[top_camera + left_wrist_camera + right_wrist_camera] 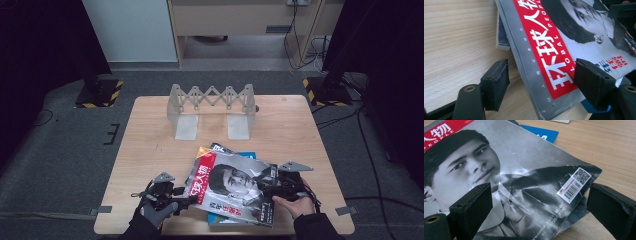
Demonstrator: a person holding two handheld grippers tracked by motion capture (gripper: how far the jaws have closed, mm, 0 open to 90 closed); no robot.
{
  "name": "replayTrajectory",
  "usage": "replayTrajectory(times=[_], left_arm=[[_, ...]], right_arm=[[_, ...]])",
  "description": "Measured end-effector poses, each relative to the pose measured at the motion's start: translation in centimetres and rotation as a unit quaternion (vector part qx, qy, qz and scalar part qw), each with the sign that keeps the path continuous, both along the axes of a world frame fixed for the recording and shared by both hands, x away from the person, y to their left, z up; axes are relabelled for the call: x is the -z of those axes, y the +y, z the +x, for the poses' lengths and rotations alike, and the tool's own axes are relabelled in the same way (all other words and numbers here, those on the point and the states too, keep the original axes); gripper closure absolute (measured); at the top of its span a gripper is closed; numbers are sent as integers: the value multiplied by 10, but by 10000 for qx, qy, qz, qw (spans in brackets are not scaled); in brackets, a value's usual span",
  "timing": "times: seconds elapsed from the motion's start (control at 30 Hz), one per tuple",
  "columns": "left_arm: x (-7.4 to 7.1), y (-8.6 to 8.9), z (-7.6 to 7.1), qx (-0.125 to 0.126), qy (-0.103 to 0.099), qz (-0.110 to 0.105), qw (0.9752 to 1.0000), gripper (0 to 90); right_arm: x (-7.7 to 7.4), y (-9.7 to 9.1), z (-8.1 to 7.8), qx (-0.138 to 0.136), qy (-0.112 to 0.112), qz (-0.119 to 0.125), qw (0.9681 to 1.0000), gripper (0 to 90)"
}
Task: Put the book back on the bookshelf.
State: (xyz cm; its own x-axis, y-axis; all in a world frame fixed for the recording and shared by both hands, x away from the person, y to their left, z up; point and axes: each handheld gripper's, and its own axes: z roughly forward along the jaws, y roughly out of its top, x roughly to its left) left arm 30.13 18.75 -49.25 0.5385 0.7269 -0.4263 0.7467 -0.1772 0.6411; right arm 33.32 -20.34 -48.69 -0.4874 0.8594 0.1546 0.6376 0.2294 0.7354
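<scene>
A magazine (232, 185) with a red title strip and a black-and-white portrait lies tilted on top of a small stack near the table's front edge. A blue book (246, 155) peeks out beneath it. My left gripper (187, 200) is at the magazine's left edge. In the left gripper view it (541, 72) is open astride the magazine's grey spine (529, 62), one pad beside it over the wood, the other above the red strip. My right gripper (267, 189) is at the right side. In its own view the right gripper (541, 192) is open around the barcode corner (574, 185).
A white folding rack (212, 107) stands at the back of the wooden table (150, 145). Bare wood lies between the rack and the stack. Two dark stands with yellow-black feet (100, 95) flank the table on the floor.
</scene>
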Motion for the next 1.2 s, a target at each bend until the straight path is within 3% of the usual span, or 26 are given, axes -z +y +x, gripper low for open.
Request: replayTrajectory(times=[0.3, 0.43, 0.67, 0.7, 0.83, 1.07, 1.2], left_arm=[[6, -6, 6, 155, 243, -299, 9991, 283], [5, -5, 6, 196, 303, -377, 9986, 338], [-4, 0, 0, 166, 172, -627, 9977, 453], [-9, 1, -3, 156, 34, -793, 9967, 460], [-15, -1, -1, 177, -113, -1091, 9938, 463], [-14, -11, 4, 245, 13, -1071, 9940, 492], [-14, -24, 10, 433, 135, -982, 9941, 522]], right_arm=[[3, 3, 0, -76, 77, -17, 9999, 66], [5, 3, 1, -68, 92, 45, 9999, 61], [7, 4, 1, -72, 55, 69, 9999, 60], [8, 4, 1, -71, 62, 93, 9999, 59], [9, 4, 1, -37, 124, 168, 9998, 57], [10, 4, 1, -20, 121, 210, 9997, 55], [10, 4, 1, -21, 119, 208, 9997, 55]])
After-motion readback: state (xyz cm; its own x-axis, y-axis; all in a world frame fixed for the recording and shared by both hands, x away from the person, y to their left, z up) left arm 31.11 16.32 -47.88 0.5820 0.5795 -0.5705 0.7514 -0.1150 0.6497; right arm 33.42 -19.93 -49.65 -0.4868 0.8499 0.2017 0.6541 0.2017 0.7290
